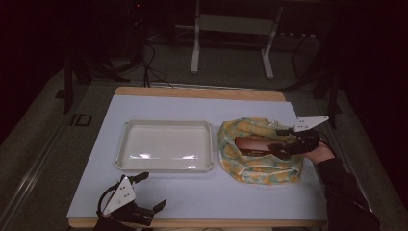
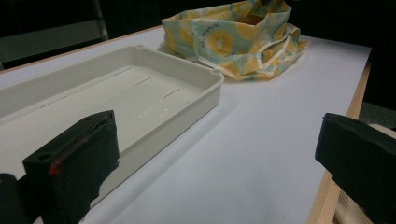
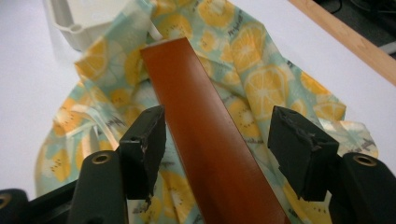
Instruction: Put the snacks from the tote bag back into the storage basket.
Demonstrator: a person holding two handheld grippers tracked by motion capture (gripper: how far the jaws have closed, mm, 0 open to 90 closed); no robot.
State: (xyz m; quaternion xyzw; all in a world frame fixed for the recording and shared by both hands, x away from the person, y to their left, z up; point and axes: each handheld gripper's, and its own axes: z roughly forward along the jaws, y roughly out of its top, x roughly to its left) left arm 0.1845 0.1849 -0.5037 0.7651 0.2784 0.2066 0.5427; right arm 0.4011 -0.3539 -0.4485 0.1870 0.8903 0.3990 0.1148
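The brown case (image 3: 205,140) (a long, flat, reddish-brown box, maybe for glasses) lies on top of the cloth bag (image 1: 260,154), which is printed with yellow lemon slices on pale green and sits on the right half of the counter (image 1: 192,192). In the right gripper view the case runs up between the two black jaws of the right claw (image 3: 217,144): the left jaw is just beside its edge, while a gap shows between the case and the right jaw, so the claw is around the case but not yet pressing it. In the high view the right claw (image 1: 284,147) comes in from the right side, above the bag, at the near end of the case (image 1: 255,146). To the left of the bag, very near it, stands a white shallow tray (image 1: 126,144) with nothing visible inside. The left claw (image 1: 151,192) rests at the front left edge of the counter, well apart from the tray and bag; its jaws stand wide open with only the white surface between them, as the left gripper view shows.
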